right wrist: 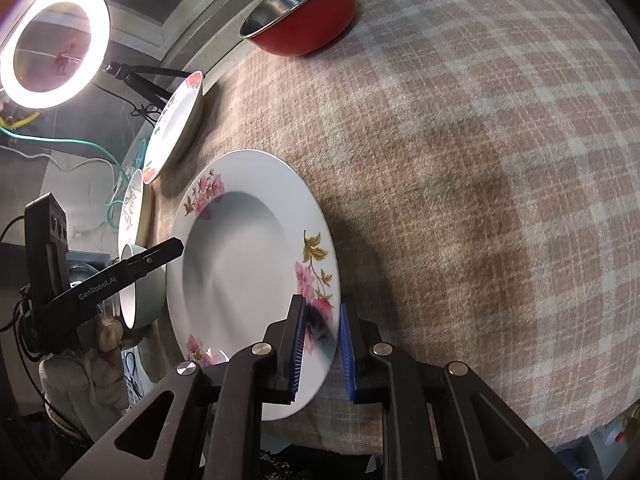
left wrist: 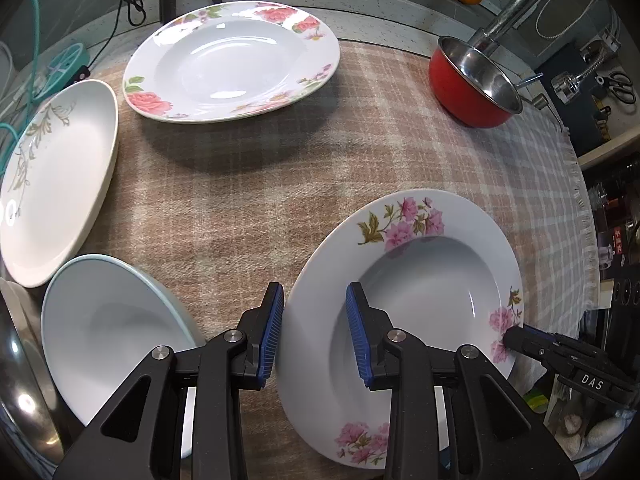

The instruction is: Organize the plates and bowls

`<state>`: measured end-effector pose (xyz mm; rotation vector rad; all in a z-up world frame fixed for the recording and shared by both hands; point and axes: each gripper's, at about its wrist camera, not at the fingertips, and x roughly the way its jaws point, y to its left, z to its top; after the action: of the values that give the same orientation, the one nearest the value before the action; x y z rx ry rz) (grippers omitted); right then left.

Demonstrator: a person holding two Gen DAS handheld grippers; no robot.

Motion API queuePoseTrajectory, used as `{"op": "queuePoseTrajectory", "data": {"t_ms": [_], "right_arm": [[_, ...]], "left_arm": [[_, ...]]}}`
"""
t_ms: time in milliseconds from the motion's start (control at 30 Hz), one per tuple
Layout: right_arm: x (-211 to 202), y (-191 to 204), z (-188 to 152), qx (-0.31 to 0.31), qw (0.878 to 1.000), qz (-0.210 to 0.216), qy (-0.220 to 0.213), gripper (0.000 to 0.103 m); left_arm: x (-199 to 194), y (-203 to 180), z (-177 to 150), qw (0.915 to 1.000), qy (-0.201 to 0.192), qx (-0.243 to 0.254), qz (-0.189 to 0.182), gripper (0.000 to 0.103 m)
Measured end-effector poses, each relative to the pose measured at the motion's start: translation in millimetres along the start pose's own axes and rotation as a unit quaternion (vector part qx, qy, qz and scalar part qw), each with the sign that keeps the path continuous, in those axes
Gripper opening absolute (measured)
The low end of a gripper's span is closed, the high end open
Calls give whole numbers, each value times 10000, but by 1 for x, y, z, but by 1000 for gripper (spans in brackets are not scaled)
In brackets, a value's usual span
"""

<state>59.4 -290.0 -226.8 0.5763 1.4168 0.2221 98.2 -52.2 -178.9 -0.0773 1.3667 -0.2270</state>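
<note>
Plate (right wrist: 248,264) rim between both grippers' pads (pink-flowered).

1. The left gripper (left wrist: 315,330) is pointing steeply down, its jaws straddling the plate (left wrist: 404,312) rim.
2. The right gripper (right wrist: 322,350) is angling down, its jaws pinching the opposite rim.

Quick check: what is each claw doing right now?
Left claw: closed on the pink-flower plate, gripping its rim.
Right claw: closed on the same plate's opposite rim.
</note>
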Motion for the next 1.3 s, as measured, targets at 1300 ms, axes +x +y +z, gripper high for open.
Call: {"op": "queuePoseTrajectory", "data": {"t_ms": [1300], "right_arm": [[-25,12,-1,-365,9979,-424,-328,24]], "left_arm": [[-18,2,1,9993,-364,36,67,30]]}}
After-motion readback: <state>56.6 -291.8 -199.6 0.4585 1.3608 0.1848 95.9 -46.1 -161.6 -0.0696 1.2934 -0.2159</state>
